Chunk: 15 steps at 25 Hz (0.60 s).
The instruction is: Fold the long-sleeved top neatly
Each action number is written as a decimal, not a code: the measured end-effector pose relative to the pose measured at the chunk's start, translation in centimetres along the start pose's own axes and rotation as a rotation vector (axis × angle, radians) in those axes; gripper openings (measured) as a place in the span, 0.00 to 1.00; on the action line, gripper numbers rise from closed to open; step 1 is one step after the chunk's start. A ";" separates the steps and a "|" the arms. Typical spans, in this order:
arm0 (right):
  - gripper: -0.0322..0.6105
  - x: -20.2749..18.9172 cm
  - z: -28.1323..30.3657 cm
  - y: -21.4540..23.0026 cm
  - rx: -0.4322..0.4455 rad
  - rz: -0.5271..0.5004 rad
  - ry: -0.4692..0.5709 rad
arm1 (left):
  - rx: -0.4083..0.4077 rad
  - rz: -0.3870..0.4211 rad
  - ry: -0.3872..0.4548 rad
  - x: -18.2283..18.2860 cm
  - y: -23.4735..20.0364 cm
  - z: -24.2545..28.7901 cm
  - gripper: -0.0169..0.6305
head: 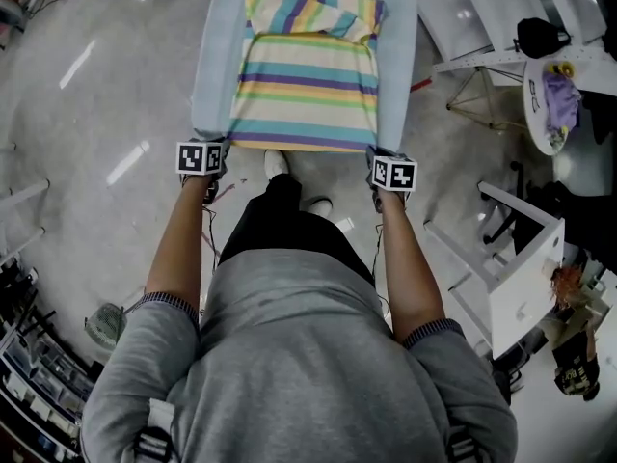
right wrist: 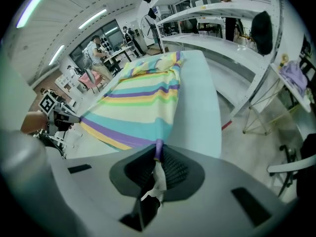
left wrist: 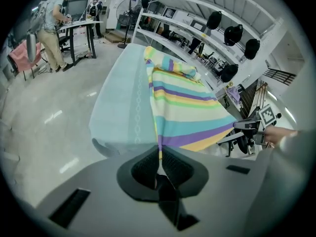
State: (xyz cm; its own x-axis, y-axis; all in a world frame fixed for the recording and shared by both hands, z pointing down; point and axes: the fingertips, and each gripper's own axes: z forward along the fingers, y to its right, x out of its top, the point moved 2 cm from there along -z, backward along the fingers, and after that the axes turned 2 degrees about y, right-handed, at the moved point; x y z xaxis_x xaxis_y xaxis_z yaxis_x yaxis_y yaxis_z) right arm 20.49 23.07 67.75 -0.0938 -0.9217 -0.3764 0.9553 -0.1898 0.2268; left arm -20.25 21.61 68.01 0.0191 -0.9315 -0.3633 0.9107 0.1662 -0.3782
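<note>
The striped long-sleeved top (head: 307, 75) lies on a pale blue table (head: 212, 56), collar at the far end, its sleeves folded in across the chest. Its hem hangs taut off the near edge between my two grippers. My left gripper (head: 204, 158) is shut on the hem's left corner, where the striped top (left wrist: 182, 112) runs down into the pads. My right gripper (head: 390, 173) is shut on the right corner; the purple hem edge of the top (right wrist: 143, 107) is pinched between its pads. The left gripper (left wrist: 159, 163) and right gripper (right wrist: 158, 163) each show cloth clamped between closed jaws.
White shelving and a white cabinet (head: 525, 278) stand to the right, with a round stand holding purple cloth (head: 559, 99). My legs and shoes (head: 278, 167) are just below the table's near edge. People work at a desk (left wrist: 79, 26) far behind.
</note>
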 end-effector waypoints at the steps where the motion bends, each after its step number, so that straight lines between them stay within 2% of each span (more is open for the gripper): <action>1: 0.12 -0.5 -0.1 0.1 0.004 -0.001 -0.006 | 0.002 -0.002 -0.004 -0.6 0.2 0.0 0.07; 4: 0.12 -2.2 -0.6 0.3 0.018 0.006 -0.041 | 0.004 -0.017 -0.038 -2.5 0.9 -0.3 0.07; 8: 0.12 -2.1 -1.5 0.2 0.042 0.007 -0.066 | -0.004 -0.050 -0.059 -2.4 1.6 -1.3 0.07; 11: 0.12 -1.4 -2.0 0.3 0.046 0.025 -0.083 | 0.001 -0.057 -0.063 -1.3 1.9 -2.0 0.07; 15: 0.12 1.3 -2.5 0.3 0.030 0.033 -0.099 | -0.004 -0.053 -0.047 1.9 2.2 -2.7 0.07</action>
State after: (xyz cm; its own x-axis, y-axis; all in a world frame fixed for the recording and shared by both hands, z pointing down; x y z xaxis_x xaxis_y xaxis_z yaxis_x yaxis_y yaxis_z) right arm 21.34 22.66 65.09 -0.0914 -0.9563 -0.2778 0.9496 -0.1677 0.2649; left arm -19.33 21.02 64.20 -0.0099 -0.9530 -0.3027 0.9092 0.1174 -0.3994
